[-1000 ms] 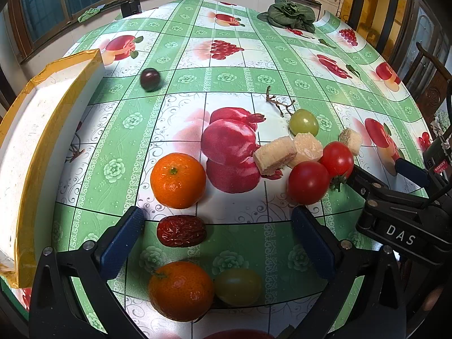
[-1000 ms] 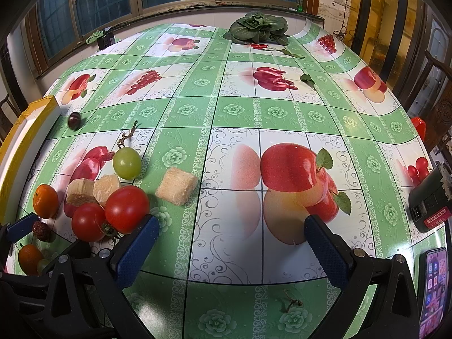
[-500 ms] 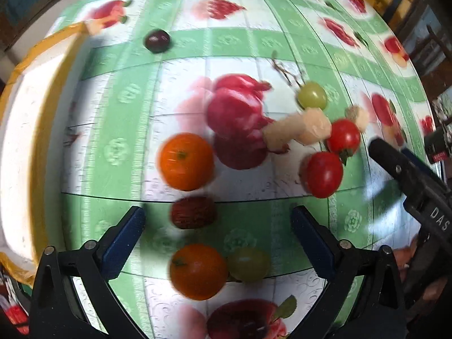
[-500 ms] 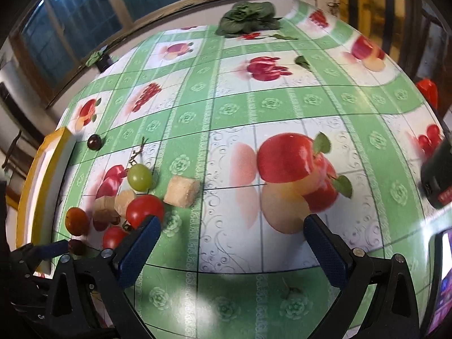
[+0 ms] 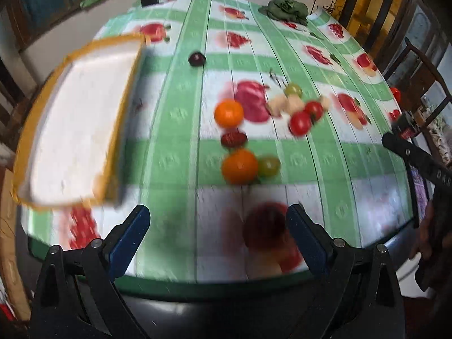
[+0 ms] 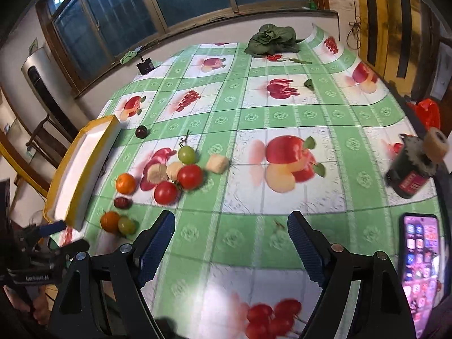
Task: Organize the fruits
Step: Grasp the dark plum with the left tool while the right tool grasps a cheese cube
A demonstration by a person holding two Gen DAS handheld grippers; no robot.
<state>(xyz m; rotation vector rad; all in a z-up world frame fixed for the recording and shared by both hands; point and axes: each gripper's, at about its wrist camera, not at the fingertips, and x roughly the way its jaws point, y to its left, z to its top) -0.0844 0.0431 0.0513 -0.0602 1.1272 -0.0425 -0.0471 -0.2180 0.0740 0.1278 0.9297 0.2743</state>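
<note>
Both grippers were empty: the left gripper (image 5: 217,238) stood wide open over the near table edge, and the right gripper (image 6: 231,244) was closing on nothing. No fruit had reached the tray (image 6: 84,152), which looked bare. Oranges (image 6: 125,183), tomatoes (image 6: 189,176), grapes (image 6: 187,154), a date (image 6: 122,202) and a plum (image 6: 141,132) lay loose on the cloth beside it. By my reading, all the sorting was left.
</note>
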